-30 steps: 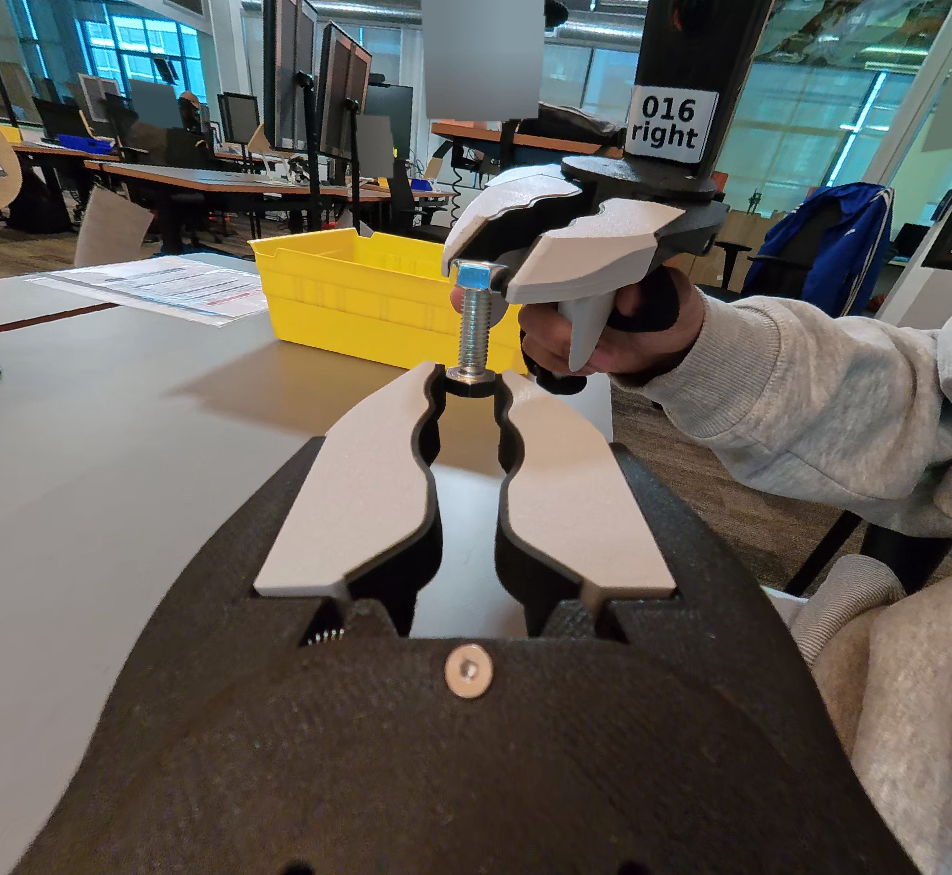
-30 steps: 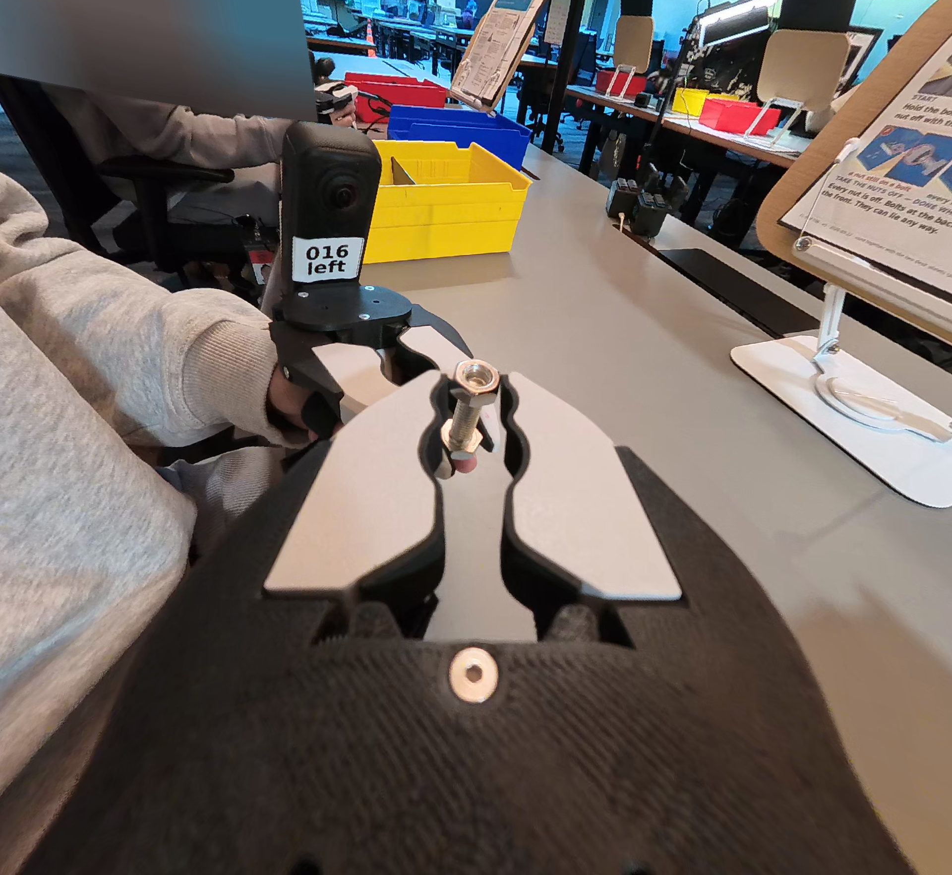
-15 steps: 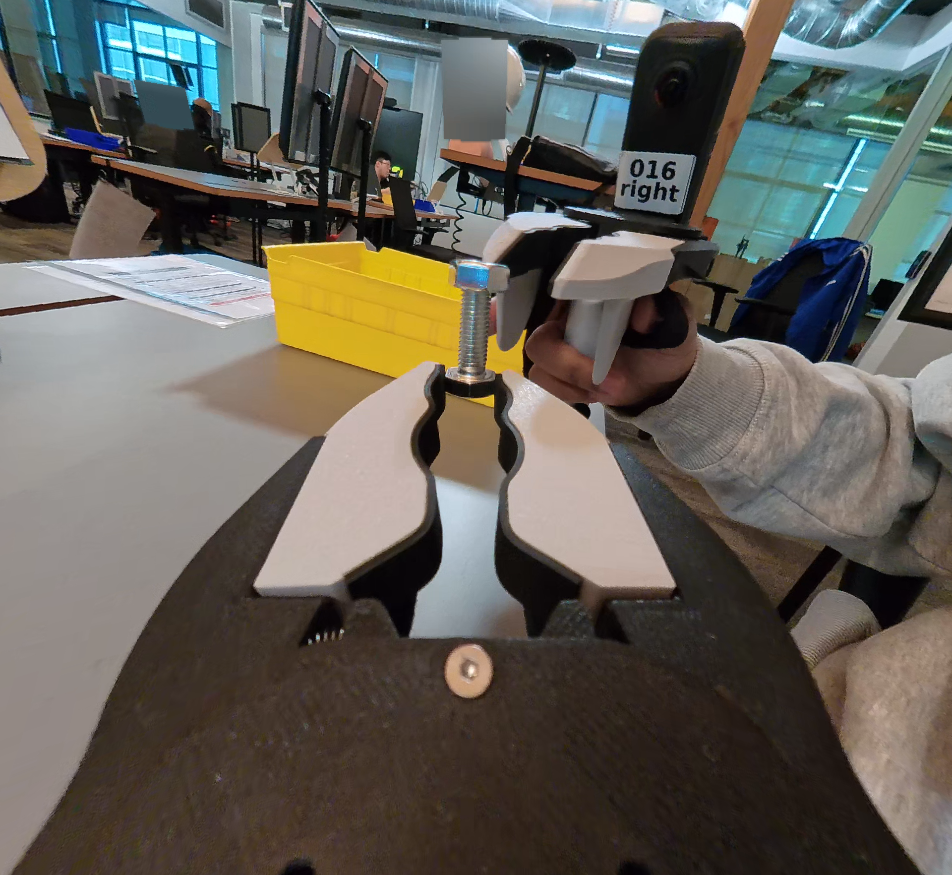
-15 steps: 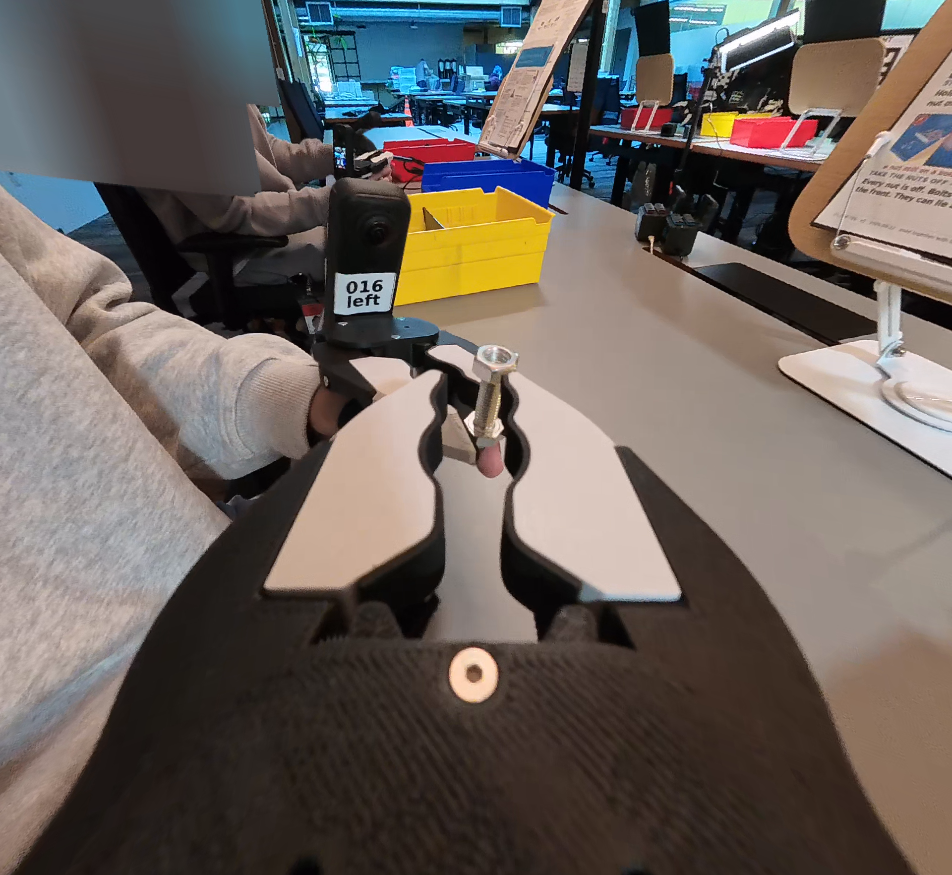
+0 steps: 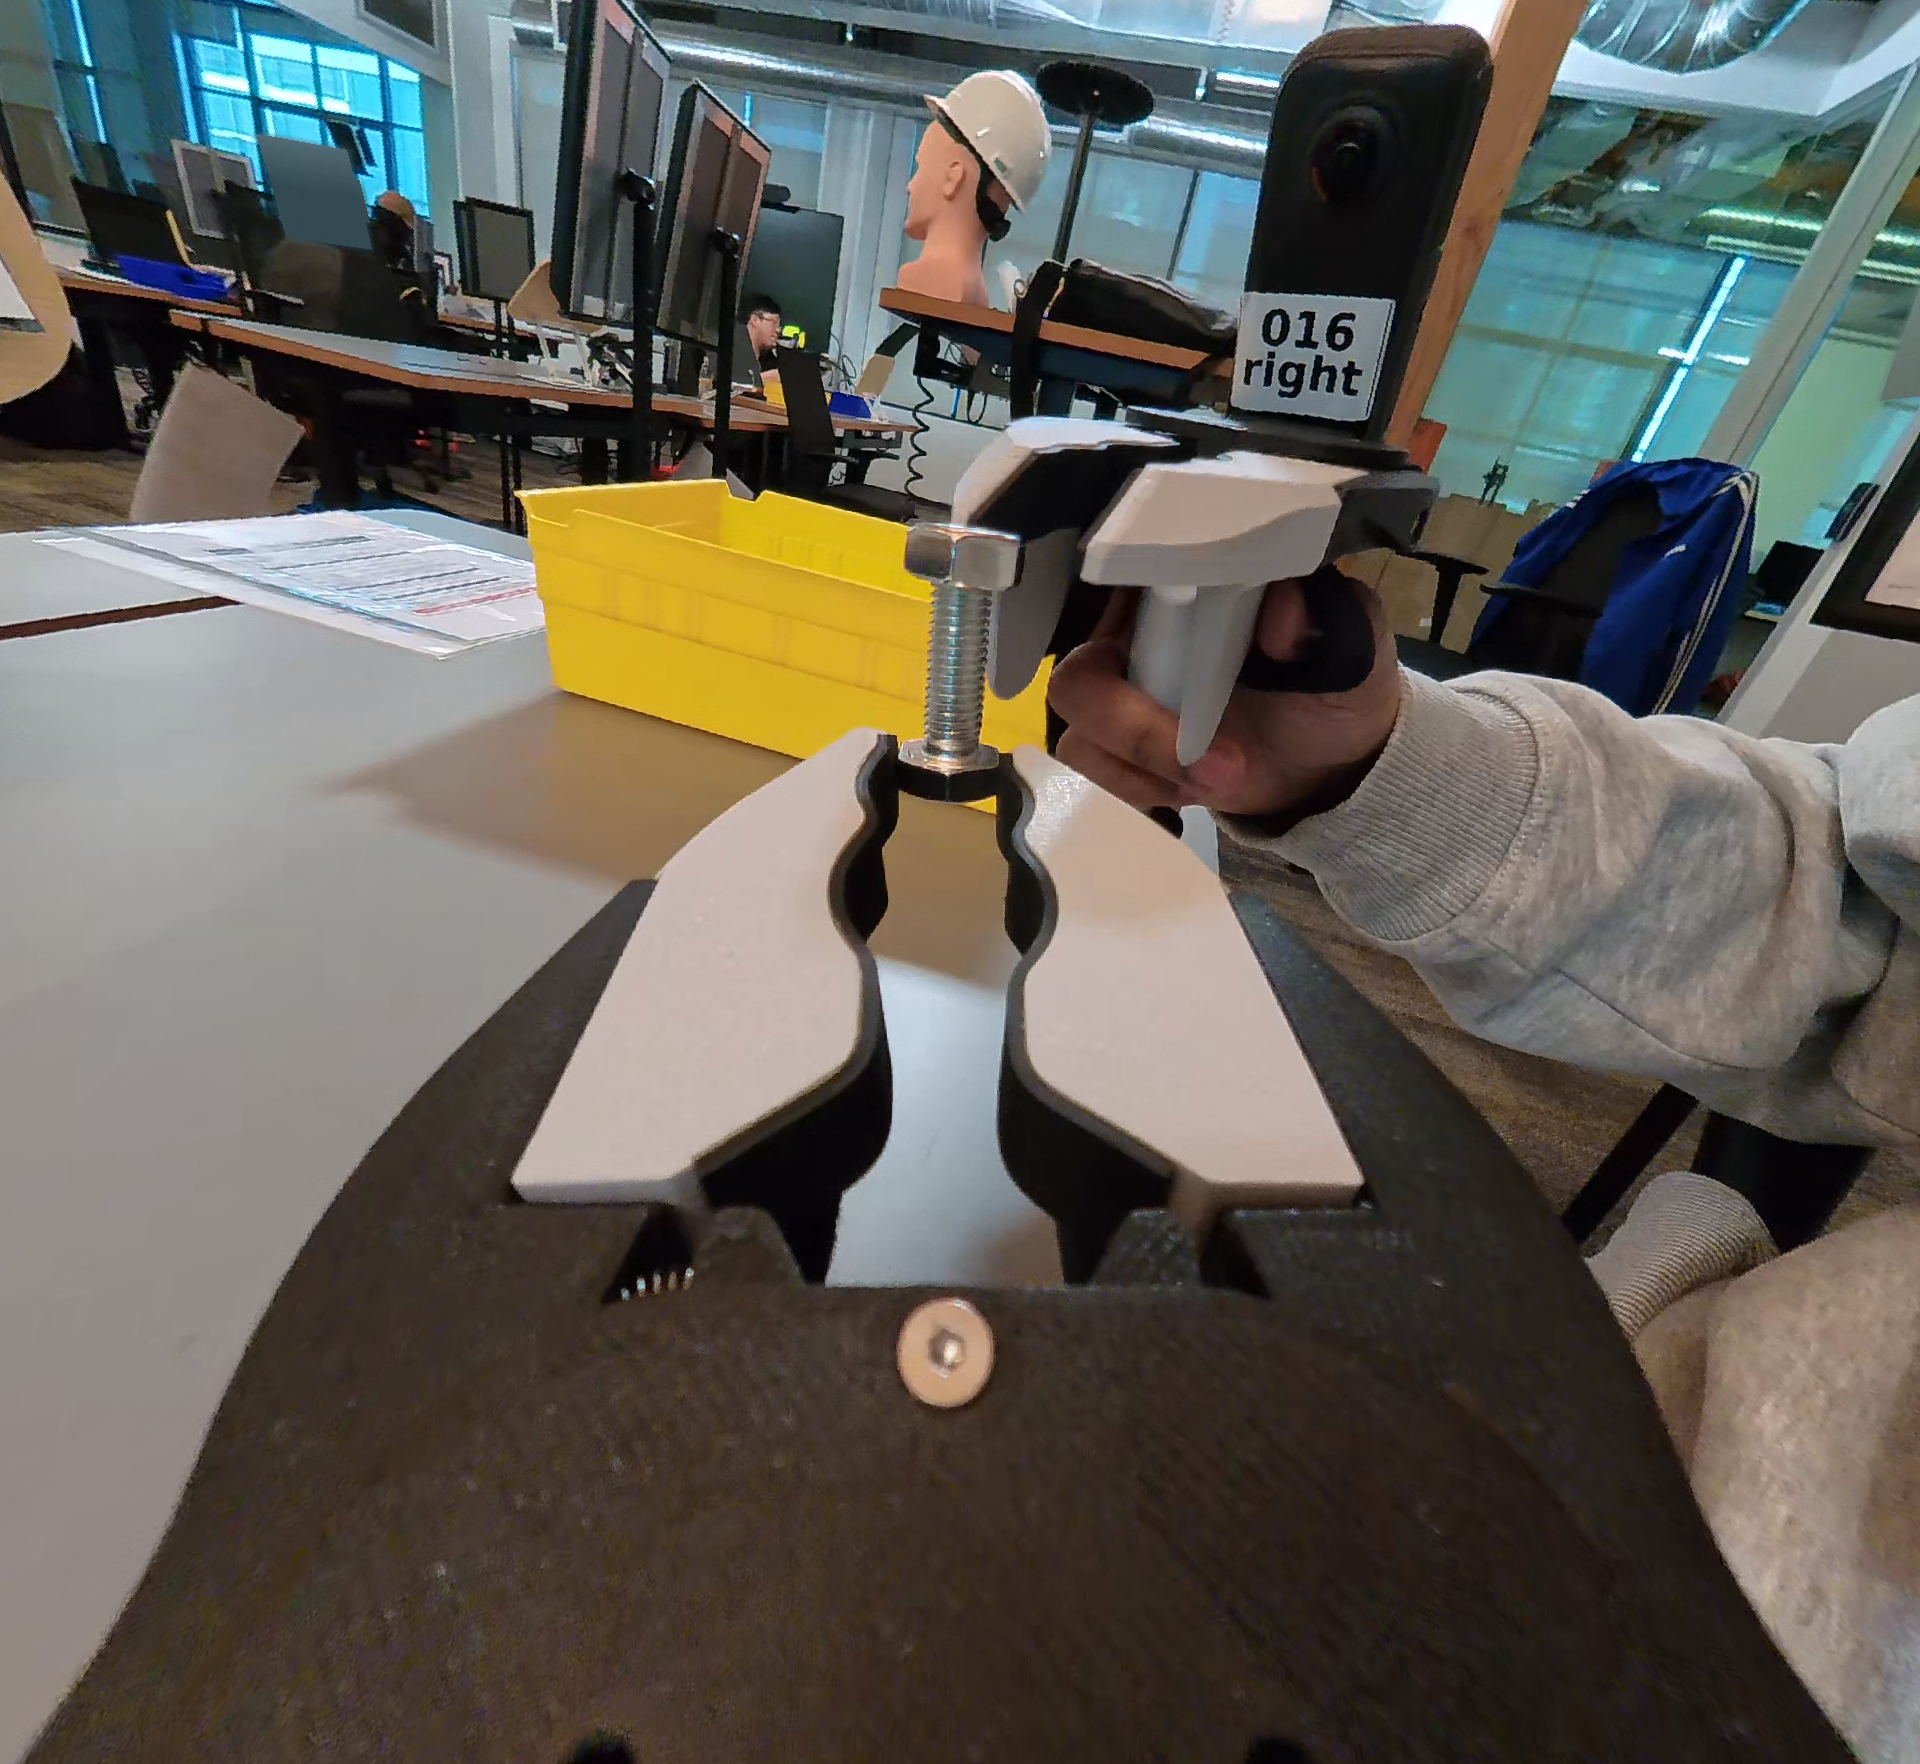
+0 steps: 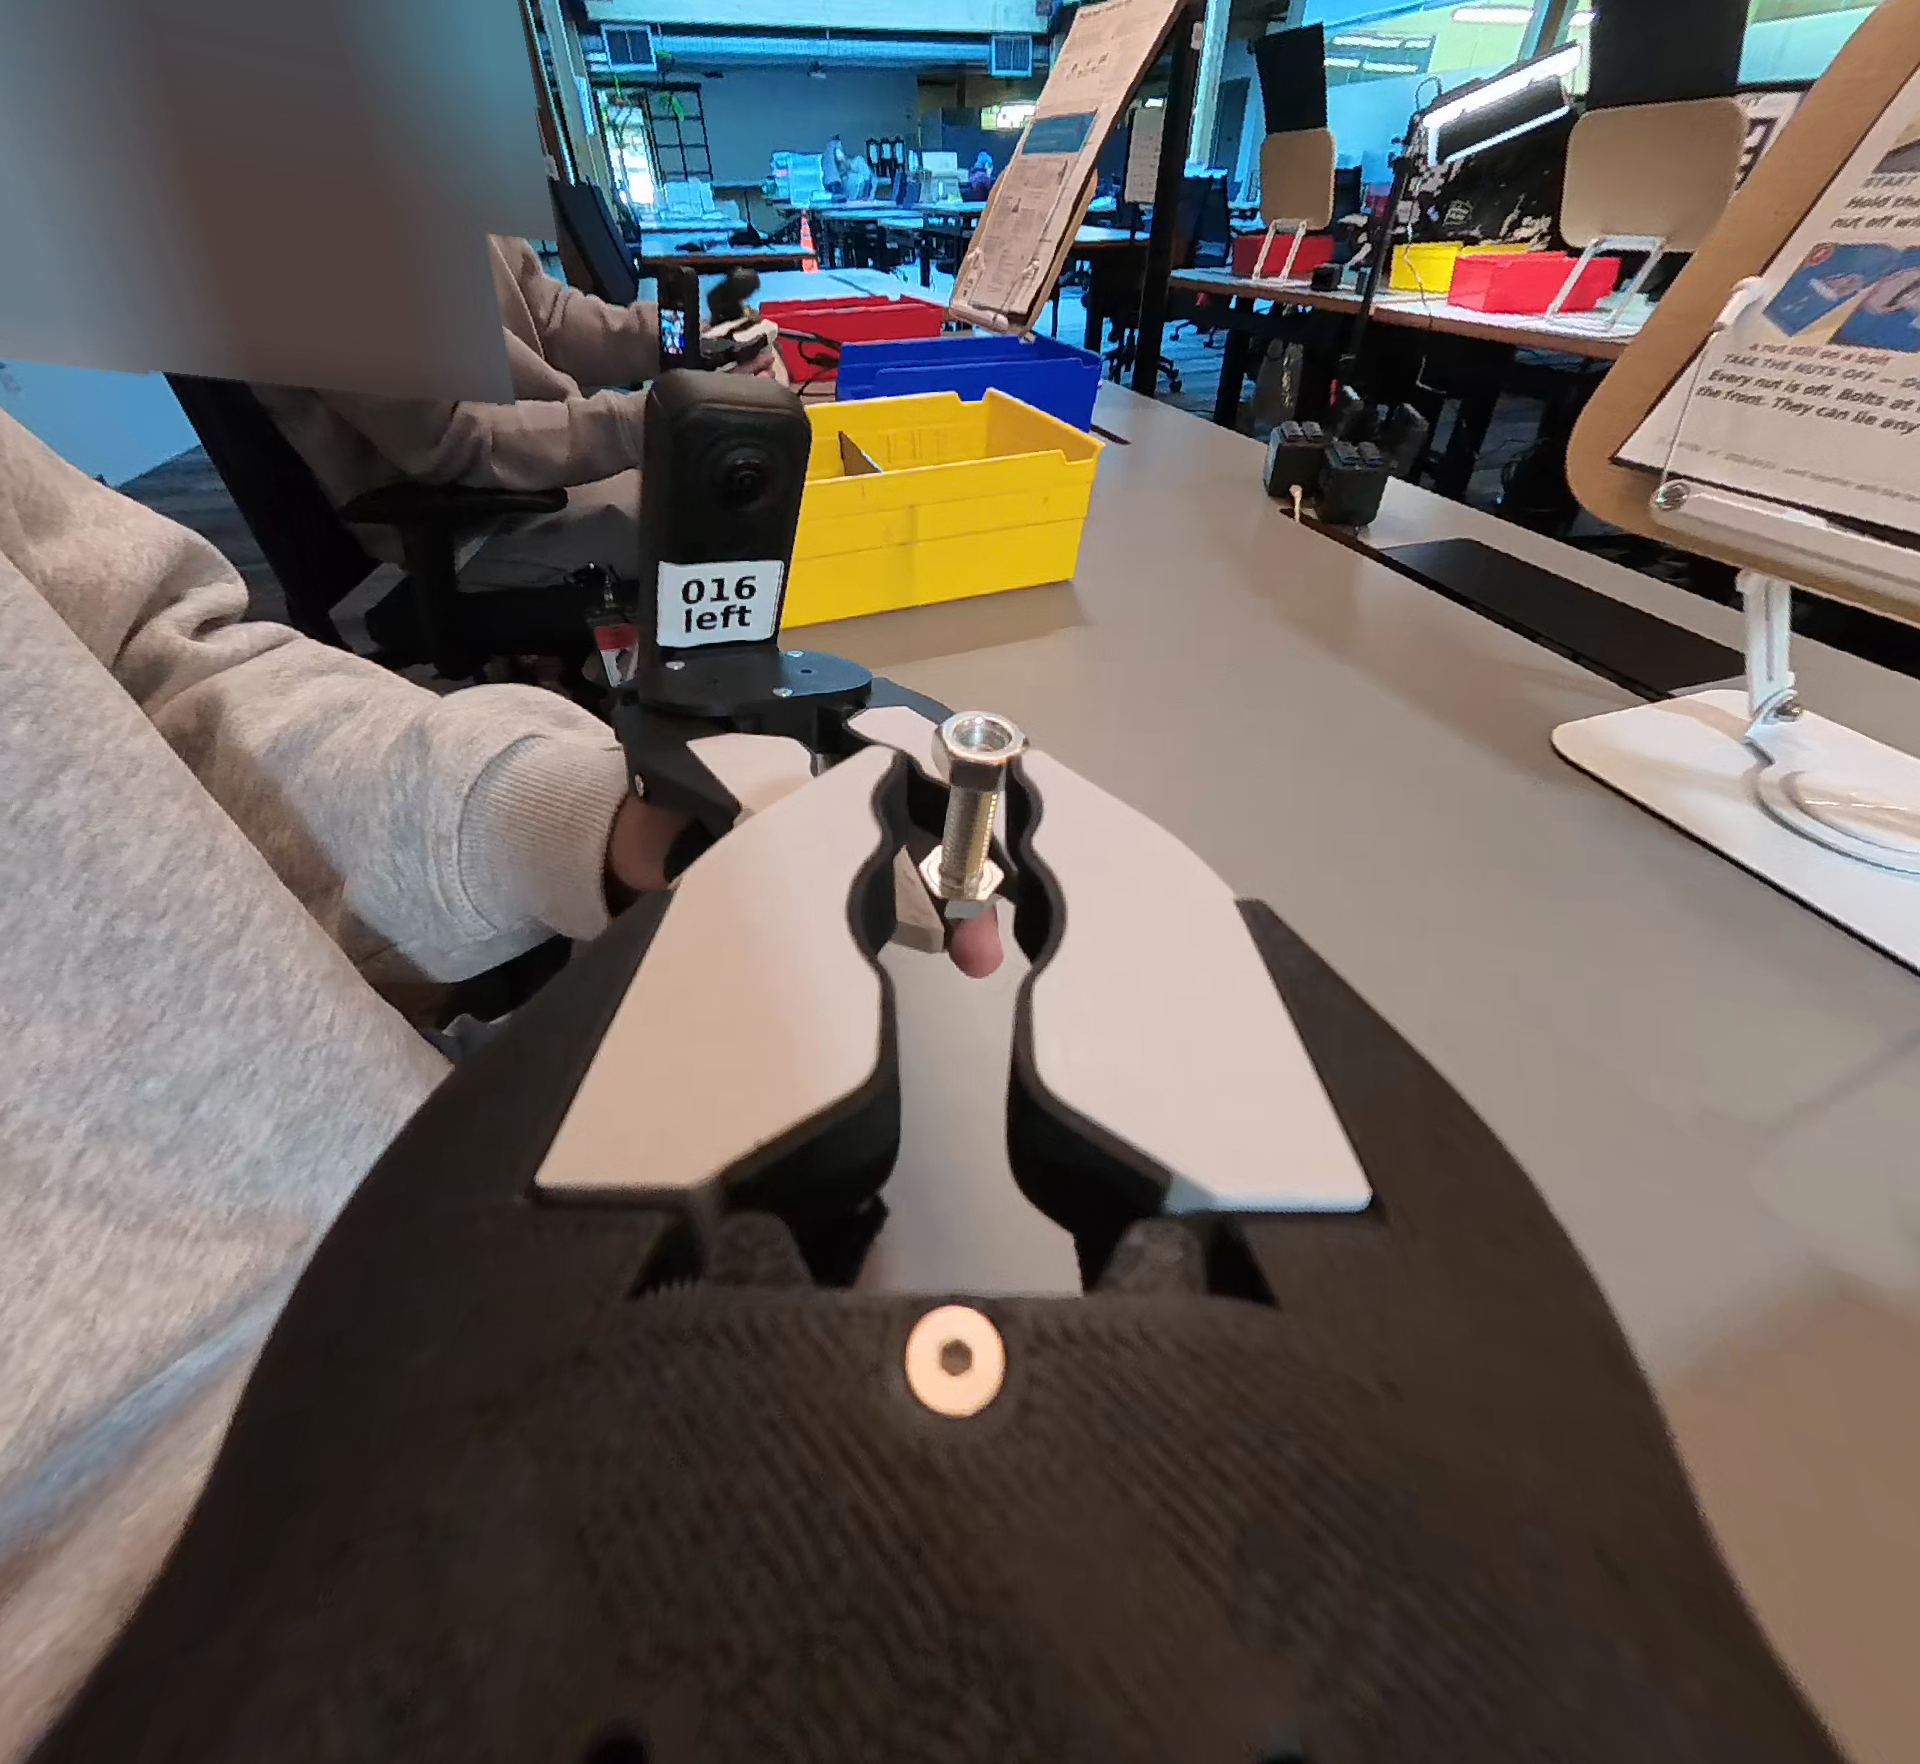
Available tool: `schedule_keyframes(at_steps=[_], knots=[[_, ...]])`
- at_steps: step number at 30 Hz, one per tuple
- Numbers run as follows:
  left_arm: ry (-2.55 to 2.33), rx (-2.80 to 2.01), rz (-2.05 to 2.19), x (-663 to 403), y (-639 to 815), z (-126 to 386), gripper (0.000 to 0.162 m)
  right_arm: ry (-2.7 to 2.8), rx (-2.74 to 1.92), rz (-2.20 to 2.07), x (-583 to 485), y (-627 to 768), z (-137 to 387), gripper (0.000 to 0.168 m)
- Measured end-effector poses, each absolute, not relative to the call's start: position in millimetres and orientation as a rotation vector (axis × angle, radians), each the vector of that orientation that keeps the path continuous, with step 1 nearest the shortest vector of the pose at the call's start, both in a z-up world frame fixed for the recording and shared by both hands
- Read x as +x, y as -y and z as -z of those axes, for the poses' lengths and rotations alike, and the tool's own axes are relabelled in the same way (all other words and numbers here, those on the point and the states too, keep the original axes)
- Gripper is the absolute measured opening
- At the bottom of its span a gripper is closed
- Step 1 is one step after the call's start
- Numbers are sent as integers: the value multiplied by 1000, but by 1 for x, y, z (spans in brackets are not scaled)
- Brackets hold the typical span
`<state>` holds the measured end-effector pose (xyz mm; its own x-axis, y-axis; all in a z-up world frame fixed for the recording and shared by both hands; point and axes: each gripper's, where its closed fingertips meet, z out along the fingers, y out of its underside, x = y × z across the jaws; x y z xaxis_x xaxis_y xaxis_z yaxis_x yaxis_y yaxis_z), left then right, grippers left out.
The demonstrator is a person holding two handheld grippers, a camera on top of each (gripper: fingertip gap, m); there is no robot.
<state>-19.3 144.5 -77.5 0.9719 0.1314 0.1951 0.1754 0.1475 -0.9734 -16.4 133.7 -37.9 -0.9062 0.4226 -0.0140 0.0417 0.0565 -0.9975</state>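
A silver bolt [image 5: 954, 665] stands upright with its hex head on top. My left gripper [image 5: 945, 779] is shut on the nut [image 5: 948, 758] at the bolt's lower end. In the right wrist view the bolt [image 6: 966, 815] stands between my right gripper's [image 6: 961, 764] fingertips, which are closed to the width of the head, and the nut [image 6: 961, 878] sits below. A person's fingertip [image 6: 977, 951] shows under the nut. In the left wrist view the right gripper [image 5: 1023, 561] is level, and its tips meet the head from the right.
A yellow bin [image 5: 727, 613] stands on the grey table [image 5: 260, 883] just behind the bolt, with a laminated sheet [image 5: 312, 571] to its left. The right wrist view shows the yellow bin [image 6: 935, 519], a blue bin [image 6: 966, 369], a red bin [image 6: 852, 320] and a document stand [image 6: 1683, 779]. Both grippers' tips are close together, under 4 cm apart.
The right gripper has levelled out and swung from over the bolt head to its right side. The left gripper still holds the nut. The bolt stands as tall as before.
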Motion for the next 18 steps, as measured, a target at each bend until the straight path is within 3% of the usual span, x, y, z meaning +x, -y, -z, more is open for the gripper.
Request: schedule_keyframes(at_steps=[7,13,18], knots=[[252,-1435,30,-18,-146,78,18,2065,-468,-1893,-17,-130,41,26],[259,-1427,34,-19,-145,78,18,2047,-457,-1921,-16,-134,37,15],[242,-1430,38,-16,-146,77,18,2033,-470,-1889,-19,-133,39,22]])
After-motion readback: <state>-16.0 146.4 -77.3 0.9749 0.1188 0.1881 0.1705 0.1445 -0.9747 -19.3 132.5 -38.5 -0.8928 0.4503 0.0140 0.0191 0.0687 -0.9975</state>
